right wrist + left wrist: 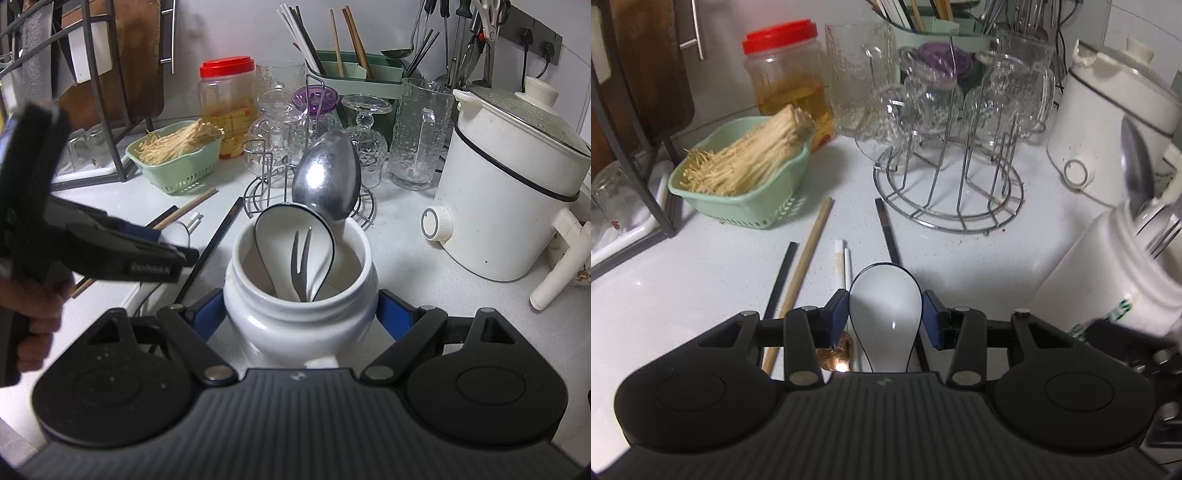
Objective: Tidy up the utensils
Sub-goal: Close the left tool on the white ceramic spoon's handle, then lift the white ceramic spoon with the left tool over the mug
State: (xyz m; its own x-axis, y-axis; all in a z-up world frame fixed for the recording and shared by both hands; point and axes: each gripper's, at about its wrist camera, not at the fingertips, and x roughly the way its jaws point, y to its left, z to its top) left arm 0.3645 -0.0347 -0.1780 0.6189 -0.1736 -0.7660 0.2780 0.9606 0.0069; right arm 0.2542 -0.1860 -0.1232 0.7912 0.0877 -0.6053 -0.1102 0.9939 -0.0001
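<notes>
Spoon (885, 314) clamped across its bowl by my left gripper (885, 317); glazed, may slip. Right gripper (301, 314) grips jar (301, 325).

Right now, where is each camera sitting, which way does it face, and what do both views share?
Left wrist: on the left gripper, looking down along its jaws at the countertop; its blue pads flank a white ceramic spoon.
Right wrist: on the right gripper, jaws closed on the white jar that holds utensils; a hand with the other gripper shows at left.
Shared: green basket, red-lidded jar, wire glass rack, white cooker.
</notes>
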